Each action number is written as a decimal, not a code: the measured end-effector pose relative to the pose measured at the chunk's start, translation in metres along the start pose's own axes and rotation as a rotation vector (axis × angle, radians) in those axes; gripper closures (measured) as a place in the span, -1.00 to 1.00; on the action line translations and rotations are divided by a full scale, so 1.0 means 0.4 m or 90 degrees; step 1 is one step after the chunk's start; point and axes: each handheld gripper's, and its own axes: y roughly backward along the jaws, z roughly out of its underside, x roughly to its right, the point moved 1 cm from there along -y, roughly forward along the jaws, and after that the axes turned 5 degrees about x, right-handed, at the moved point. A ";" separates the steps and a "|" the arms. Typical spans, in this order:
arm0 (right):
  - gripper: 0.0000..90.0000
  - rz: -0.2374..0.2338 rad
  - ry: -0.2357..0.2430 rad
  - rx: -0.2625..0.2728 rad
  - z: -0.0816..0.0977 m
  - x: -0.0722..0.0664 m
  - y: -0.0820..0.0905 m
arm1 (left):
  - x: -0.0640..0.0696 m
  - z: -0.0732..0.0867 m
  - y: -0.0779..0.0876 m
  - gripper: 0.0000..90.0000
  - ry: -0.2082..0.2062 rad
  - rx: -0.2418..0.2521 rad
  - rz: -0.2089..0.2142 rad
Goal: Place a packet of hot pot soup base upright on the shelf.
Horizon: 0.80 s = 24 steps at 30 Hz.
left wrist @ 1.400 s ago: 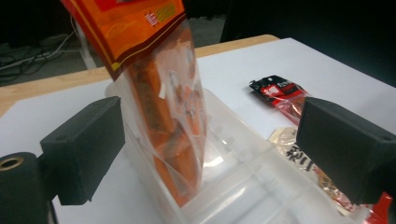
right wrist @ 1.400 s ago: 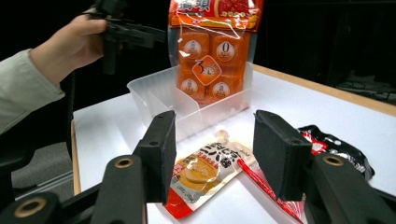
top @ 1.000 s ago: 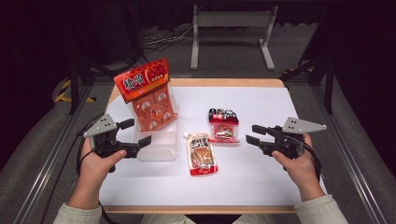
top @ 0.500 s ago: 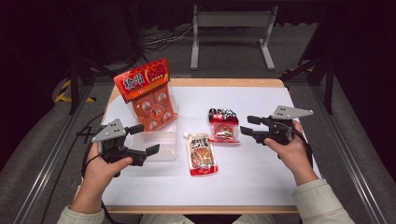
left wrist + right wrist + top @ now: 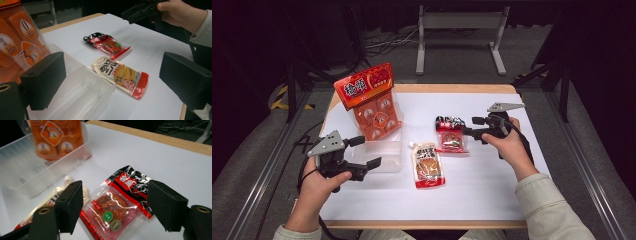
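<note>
A red-and-black snack packet (image 5: pixel 451 134) lies flat on the white table top (image 5: pixel 492 180). My right gripper (image 5: pixel 469 126) points at it from the right, just short of its edge. Its jaws have just been opening and stand wide apart; in the right gripper view the packet (image 5: pixel 125 185) lies on the table between them, untouched. A white-and-red pouch (image 5: pixel 427 165) lies in front of the packet. My left gripper (image 5: pixel 367 151) hovers open over the near end of a clear plastic box (image 5: pixel 384 155), holding nothing. The pouch (image 5: pixel 120 75) shows beyond its jaws.
A tall orange multi-pack (image 5: pixel 372 107) stands leaning in the far end of the clear box. The wooden table edge (image 5: pixel 452 88) runs along the back. Metal rails and a stand sit on the dark floor around the table.
My right gripper has moved left and slightly down toward the red-and-black packet, and its jaws have spread wider. The left gripper has barely shifted.
</note>
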 end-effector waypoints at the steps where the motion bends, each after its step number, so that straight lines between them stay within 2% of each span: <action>1: -0.34 0.002 -0.009 -0.005 0.001 0.008 -0.010 | -0.001 0.004 0.002 -0.82 -0.001 -0.003 -0.006; 5: -0.34 0.022 -0.021 -0.020 0.007 0.038 -0.049 | -0.007 0.020 0.010 -0.82 0.014 0.000 -0.019; 16: -0.32 0.086 -0.032 -0.051 0.038 0.103 -0.145 | 0.005 0.040 0.050 -0.81 0.020 0.006 -0.039; 21: -0.32 0.096 -0.035 -0.060 0.044 0.116 -0.172 | 0.006 0.047 0.059 -0.80 0.024 0.004 -0.046; 24: -0.33 0.098 -0.036 -0.078 0.049 0.119 -0.195 | 0.007 0.050 0.064 -0.80 0.019 0.000 -0.046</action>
